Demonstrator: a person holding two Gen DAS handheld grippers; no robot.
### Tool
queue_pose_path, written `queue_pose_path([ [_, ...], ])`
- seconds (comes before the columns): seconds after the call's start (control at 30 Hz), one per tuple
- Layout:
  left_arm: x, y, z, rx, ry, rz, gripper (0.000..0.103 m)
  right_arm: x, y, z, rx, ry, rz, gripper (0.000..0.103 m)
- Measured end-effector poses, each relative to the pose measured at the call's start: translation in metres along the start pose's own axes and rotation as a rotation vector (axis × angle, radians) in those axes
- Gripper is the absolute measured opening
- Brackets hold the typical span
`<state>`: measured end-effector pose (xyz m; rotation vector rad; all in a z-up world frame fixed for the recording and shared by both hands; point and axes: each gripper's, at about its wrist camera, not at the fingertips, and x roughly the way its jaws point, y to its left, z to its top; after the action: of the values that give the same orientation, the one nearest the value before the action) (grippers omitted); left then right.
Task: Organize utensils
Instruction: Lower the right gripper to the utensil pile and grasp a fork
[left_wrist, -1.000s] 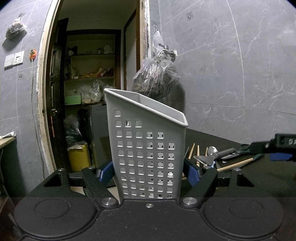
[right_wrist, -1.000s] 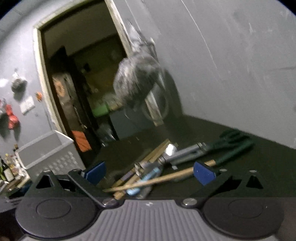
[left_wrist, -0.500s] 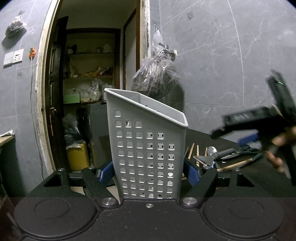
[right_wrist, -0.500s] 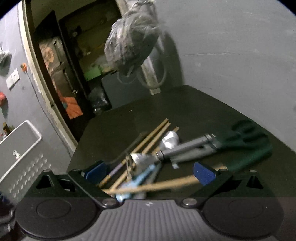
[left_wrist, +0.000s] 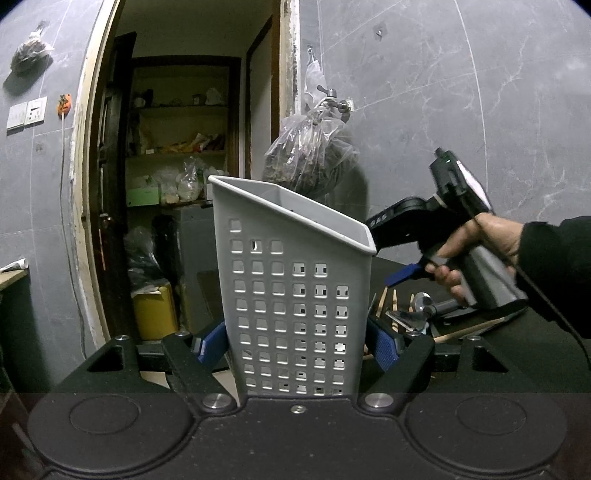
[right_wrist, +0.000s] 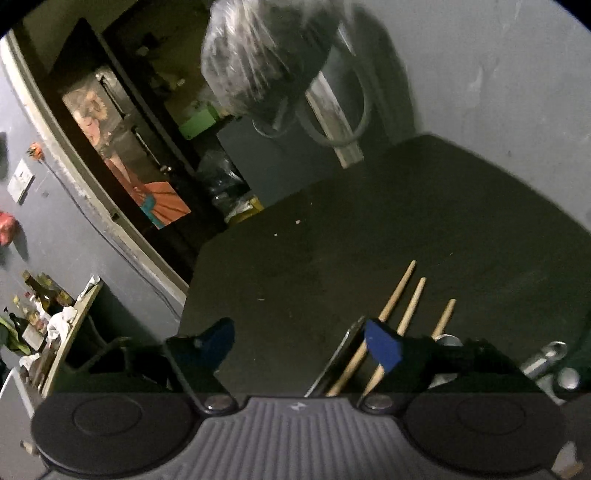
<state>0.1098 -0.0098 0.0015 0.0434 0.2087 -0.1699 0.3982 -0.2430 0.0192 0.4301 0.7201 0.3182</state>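
We have the left gripper (left_wrist: 297, 345) clenched on the grey holder (left_wrist: 295, 295), its blue pads pressed on both sides and the holder upright. Our right gripper (right_wrist: 299, 345) hangs over the dark counter (right_wrist: 369, 229), its jaws closing on nothing. The wooden sticks (right_wrist: 400, 291) lie near the counter's right edge, beside the metal utensils (right_wrist: 546, 358).

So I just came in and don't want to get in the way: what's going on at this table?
A person is sorting utensils with two handheld grippers. The left gripper is shut on a grey perforated caddy, holding it upright. The right gripper, its jaws closing with nothing between them, sits over the dark table beside the wooden sticks. The utensils lie loose on the table.
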Motion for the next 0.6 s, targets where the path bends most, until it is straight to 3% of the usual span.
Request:
queue_pose_path([
  [0.17, 0.001, 0.0, 0.0, 0.003, 0.0, 0.001, 0.079, 0.018, 0.001, 0.0, -0.006, 0.027, -0.039, 0.06],
  [0.33, 0.001, 0.0, 0.0, 0.004, 0.001, 0.002, 0.079, 0.028, 0.008, -0.003, -0.036, 0.048, -0.15, 0.044],
  [0.6, 0.001, -0.001, 0.0, 0.004, 0.0, 0.001, 0.079, 0.038, 0.013, -0.01, -0.063, 0.072, -0.215, 0.033],
])
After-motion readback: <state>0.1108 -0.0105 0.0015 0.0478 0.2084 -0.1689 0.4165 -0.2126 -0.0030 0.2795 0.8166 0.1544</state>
